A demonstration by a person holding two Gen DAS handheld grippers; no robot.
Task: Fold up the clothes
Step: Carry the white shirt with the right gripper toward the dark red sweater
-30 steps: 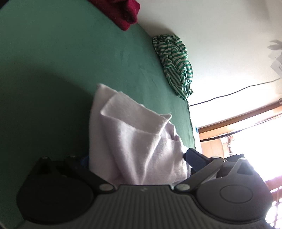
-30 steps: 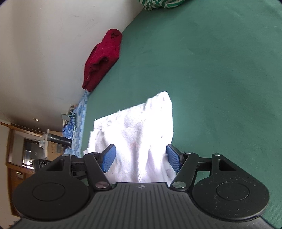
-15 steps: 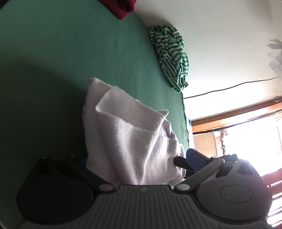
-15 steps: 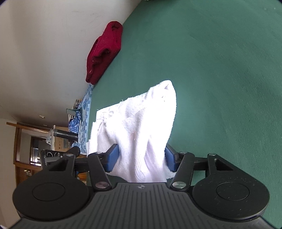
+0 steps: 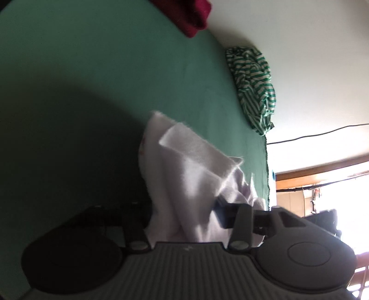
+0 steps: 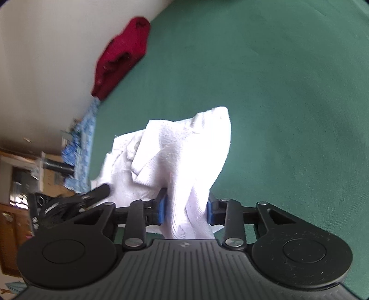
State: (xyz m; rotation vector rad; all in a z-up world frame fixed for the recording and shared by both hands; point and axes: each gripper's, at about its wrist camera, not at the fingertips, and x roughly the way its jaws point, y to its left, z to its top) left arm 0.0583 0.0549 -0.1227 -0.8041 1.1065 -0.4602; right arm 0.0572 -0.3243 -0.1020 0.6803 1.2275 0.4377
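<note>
A white cloth (image 5: 184, 166) lies rumpled on the green table cover (image 5: 92, 69). Its near end bunches up between the fingers of my left gripper (image 5: 184, 214), whose jaws are closing and pinch the fabric. In the right wrist view the same white cloth (image 6: 180, 147) rises in a fold from the green cover (image 6: 276, 92). My right gripper (image 6: 185, 208) is closing too, its blue pads pressed on a gathered strip of the cloth. At the cloth's far left edge shows a dark finger (image 6: 99, 191) of the left gripper.
A dark red garment (image 5: 191, 16) (image 6: 122, 57) lies against the wall at the table's back edge. A green-and-white striped garment (image 5: 253, 85) is heaped near the right corner. A blue patterned cloth (image 6: 85, 129) hangs past the table's left end. A cable (image 5: 311, 133) runs along the wall.
Both pairs of jaws have narrowed from wide apart onto the white cloth. The cloth is now gathered and pulled up into folds between them.
</note>
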